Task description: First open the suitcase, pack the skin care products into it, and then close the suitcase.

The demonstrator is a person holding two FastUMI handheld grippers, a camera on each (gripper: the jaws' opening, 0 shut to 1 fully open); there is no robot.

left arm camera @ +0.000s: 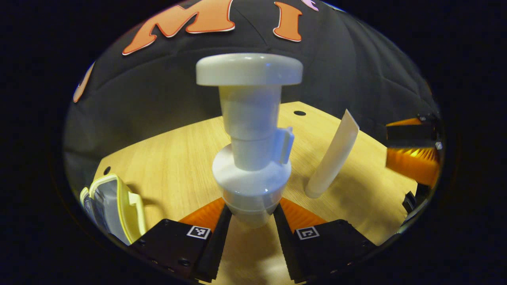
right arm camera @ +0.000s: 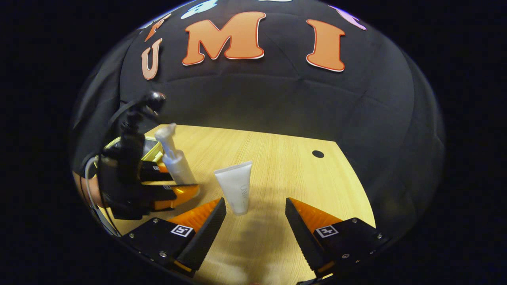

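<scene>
While the left gripper (left arm camera: 252, 213) clamps a pump bottle (left arm camera: 250, 138), the right gripper (right arm camera: 255, 209) gapes near a tube (right arm camera: 236, 190) with unreadable print.

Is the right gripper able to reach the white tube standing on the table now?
Probably yes. The right gripper is open, and the white tube stands upright just ahead of its left finger with bare table around it. The pump bottle stands apart.
</scene>
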